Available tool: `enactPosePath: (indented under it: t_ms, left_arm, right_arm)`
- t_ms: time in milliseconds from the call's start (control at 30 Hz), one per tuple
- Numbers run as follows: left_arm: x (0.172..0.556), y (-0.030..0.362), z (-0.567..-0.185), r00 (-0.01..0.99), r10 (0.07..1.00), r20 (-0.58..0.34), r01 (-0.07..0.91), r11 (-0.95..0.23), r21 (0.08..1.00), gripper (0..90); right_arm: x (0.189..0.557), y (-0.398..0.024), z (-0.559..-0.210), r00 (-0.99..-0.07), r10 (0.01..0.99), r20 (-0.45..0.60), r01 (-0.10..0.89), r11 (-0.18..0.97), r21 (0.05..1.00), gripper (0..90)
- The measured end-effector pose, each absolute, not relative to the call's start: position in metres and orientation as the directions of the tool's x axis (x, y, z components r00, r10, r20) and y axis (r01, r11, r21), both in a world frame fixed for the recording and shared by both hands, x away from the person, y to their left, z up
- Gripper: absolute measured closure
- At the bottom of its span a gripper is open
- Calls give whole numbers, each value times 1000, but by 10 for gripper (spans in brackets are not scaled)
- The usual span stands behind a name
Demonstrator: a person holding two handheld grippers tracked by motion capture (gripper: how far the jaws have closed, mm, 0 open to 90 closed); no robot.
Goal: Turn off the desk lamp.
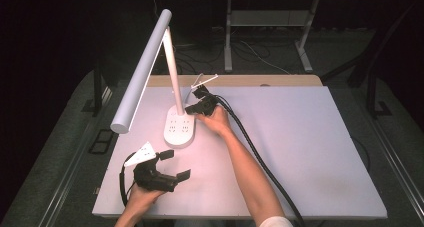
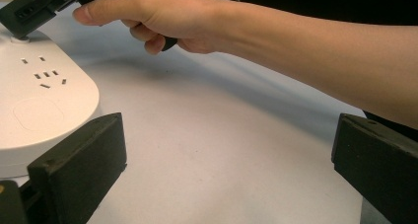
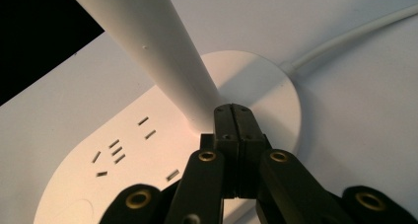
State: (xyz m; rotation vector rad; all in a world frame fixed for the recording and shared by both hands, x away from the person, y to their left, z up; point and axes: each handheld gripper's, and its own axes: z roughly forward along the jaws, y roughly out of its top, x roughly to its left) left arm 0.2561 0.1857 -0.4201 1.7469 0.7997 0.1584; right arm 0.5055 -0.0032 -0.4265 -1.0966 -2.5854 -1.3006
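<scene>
right gripper [image 3: 232, 116] pressed together – perhaps touching the smooth white lamp base [image 3: 256, 81]; left gripper [image 1: 176, 164] spread.

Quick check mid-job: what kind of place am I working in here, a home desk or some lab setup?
Most likely a lab or recording workstation, not a home. A bare white table holds just a white desk lamp with sockets in its base, and metal frame legs and loose cables lie on the dark floor behind.

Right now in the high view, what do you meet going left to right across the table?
Lamp head → left gripper, fingers apart over bare table → lamp base with sockets → right gripper, fingers shut at the foot of the lamp stem → its black cable → bare white table.
</scene>
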Motion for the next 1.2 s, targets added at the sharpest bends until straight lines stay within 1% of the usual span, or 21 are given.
enactPosePath:
  t_ms: [233, 500, 667, 867, 1200]
  left_arm:
    - [256, 185, -420, 759, 585, -288, 429, -117, 896, 0]
    - [257, 186, -421, 758, 585, -289, 431, -117, 895, 0]
    - [257, 185, -421, 758, 584, -290, 433, -117, 894, 0]
    - [257, 185, -421, 758, 585, -289, 434, -120, 893, 0]
    - [257, 185, -421, 755, 588, -290, 434, -118, 893, 0]
  right_arm:
    - [503, 0, -427, -747, 589, 307, 601, 402, 691, 900]
    - [499, -2, -422, -762, 586, 276, 581, 429, 692, 900]
    - [496, -10, -419, -760, 577, 299, 581, 396, 711, 900]
    - [491, -22, -410, -764, 564, 312, 580, 390, 715, 900]
    - [480, -47, -390, -772, 558, 304, 564, 380, 733, 900]
